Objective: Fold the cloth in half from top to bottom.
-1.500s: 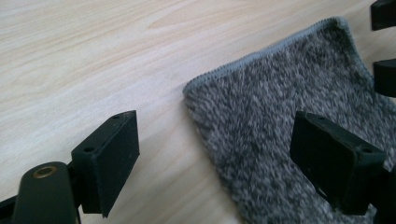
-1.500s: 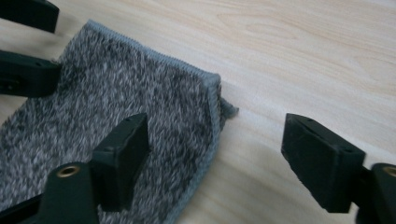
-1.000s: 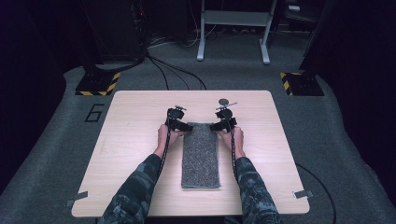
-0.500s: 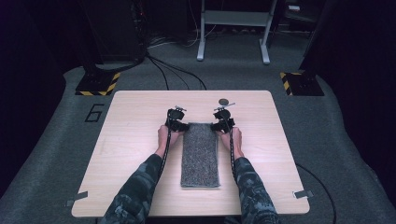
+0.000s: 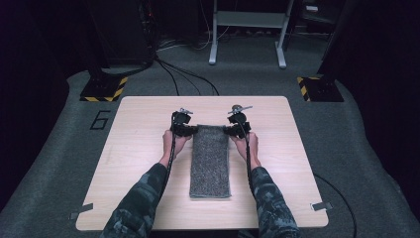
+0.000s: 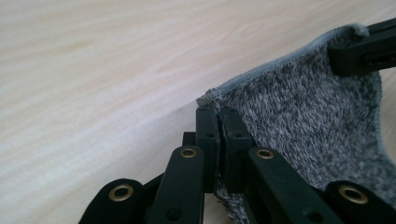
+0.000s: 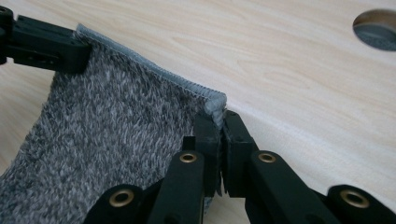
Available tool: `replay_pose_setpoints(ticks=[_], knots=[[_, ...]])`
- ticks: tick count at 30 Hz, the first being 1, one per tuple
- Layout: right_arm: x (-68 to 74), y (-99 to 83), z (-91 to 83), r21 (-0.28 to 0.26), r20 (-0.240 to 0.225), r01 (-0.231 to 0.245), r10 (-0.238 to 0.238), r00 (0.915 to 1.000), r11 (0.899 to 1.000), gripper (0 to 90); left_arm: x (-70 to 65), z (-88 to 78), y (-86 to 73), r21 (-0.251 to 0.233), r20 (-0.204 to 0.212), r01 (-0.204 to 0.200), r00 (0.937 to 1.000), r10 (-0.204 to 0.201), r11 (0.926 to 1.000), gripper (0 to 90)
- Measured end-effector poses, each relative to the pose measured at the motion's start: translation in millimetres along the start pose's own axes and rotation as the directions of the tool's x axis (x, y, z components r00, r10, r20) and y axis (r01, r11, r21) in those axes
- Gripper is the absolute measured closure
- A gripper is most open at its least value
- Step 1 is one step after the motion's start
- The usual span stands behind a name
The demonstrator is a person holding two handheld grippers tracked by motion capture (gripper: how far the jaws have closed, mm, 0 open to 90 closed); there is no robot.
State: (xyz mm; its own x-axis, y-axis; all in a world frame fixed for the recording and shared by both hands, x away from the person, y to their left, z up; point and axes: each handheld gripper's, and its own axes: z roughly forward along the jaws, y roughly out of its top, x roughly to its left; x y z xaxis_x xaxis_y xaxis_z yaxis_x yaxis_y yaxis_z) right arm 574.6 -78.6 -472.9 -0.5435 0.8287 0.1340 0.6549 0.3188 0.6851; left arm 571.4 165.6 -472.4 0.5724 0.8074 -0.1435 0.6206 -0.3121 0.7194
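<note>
Here both the left gripper (image 6: 218,122) and right gripper (image 7: 219,123) have jaws pinched on the grey towel's (image 5: 210,158) far corners

grey towel (image 5: 210,161) | folded strip | table centre | far corners lifted

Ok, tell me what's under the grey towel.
The grey towel lies lengthwise on the wooden table. Its far edge is lifted, both corners pinched by the left gripper and right gripper. Anything beneath the flat part is covered.
</note>
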Motion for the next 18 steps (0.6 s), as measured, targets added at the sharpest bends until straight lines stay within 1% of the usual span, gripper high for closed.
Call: replay_pose_setpoints(ticks=[1, 3, 4, 5, 6, 7, 8, 11, 12, 13, 14, 15, 17, 18], knots=[[-0.1, 1.4, -1.9, -0.004, 0.004, 0.009, -0.009, 1.0000, 1.000, 87.5, -0.5, -1.5, 1.2, -0.008, -0.004, 0.001, 1.0000, -0.001, 1.0000, 87.7], [2.2, 5.0, -6.7, -0.011, 0.000, 0.008, -0.008, 1.0000, 1.000, 87.5, -1.5, -4.5, 3.7, -0.018, -0.011, -0.005, 0.9999, 0.005, 0.9998, 87.7], [2.7, 6.6, -8.7, -0.019, 0.006, 0.019, -0.019, 0.9998, 1.000, 87.5, -1.2, -5.9, 4.7, -0.015, -0.009, -0.009, 0.9999, 0.009, 0.9998, 87.7], [3.2, 7.9, -10.7, -0.022, 0.004, 0.022, -0.022, 0.9998, 1.000, 87.5, -1.2, -7.4, 5.7, -0.021, -0.008, -0.010, 0.9999, 0.010, 0.9997, 87.7], [4.3, 9.6, -13.6, -0.029, 0.006, 0.019, -0.019, 0.9998, 0.999, 87.5, -2.2, -8.4, 6.8, -0.036, -0.010, -0.001, 1.0000, 0.001, 0.9993, 87.7], [4.9, 10.9, -16.2, -0.036, 0.003, 0.017, -0.017, 0.9998, 0.999, 87.5, -2.2, -10.3, 8.1, -0.033, -0.009, -0.008, 0.9999, 0.008, 0.9994, 87.7], [5.0, 12.1, -18.1, -0.042, 0.006, 0.023, -0.022, 0.9997, 0.999, 87.5, -3.2, -12.5, 10.3, -0.045, -0.008, -0.006, 1.0000, 0.006, 0.9990, 87.7], [7.1, 17.2, -26.1, -0.064, 0.011, 0.035, -0.034, 0.9994, 0.997, 87.5, -5.7, -19.8, 15.7, -0.068, -0.019, -0.023, 0.9996, 0.022, 0.9974, 87.8], [7.4, 18.2, -28.4, -0.063, 0.011, 0.037, -0.036, 0.9993, 0.997, 87.6, -6.0, -22.3, 17.6, -0.069, -0.016, -0.028, 0.9995, 0.027, 0.9972, 87.8], [8.4, 20.0, -30.6, -0.076, 0.011, 0.033, -0.032, 0.9994, 0.997, 87.6, -6.6, -25.8, 19.8, -0.076, -0.019, -0.035, 0.9992, 0.034, 0.9965, 87.8], [8.5, 21.9, -33.7, -0.086, 0.015, 0.042, -0.041, 0.9990, 0.995, 87.6, -7.4, -27.5, 21.1, -0.086, -0.017, -0.032, 0.9994, 0.030, 0.9958, 87.8], [9.0, 23.2, -35.8, -0.090, 0.013, 0.042, -0.041, 0.9991, 0.995, 87.6, -8.1, -31.2, 23.7, -0.093, -0.020, -0.041, 0.9990, 0.040, 0.9948, 87.8], [9.3, 26.7, -41.4, -0.106, 0.014, 0.049, -0.048, 0.9987, 0.993, 87.6, -9.6, -36.2, 27.7, -0.109, -0.021, -0.048, 0.9987, 0.046, 0.9928, 87.9], [10.5, 28.9, -45.2, -0.109, 0.018, 0.045, -0.044, 0.9989, 0.993, 87.6, -10.2, -38.7, 29.8, -0.114, -0.019, -0.052, 0.9985, 0.050, 0.9921, 87.9]])
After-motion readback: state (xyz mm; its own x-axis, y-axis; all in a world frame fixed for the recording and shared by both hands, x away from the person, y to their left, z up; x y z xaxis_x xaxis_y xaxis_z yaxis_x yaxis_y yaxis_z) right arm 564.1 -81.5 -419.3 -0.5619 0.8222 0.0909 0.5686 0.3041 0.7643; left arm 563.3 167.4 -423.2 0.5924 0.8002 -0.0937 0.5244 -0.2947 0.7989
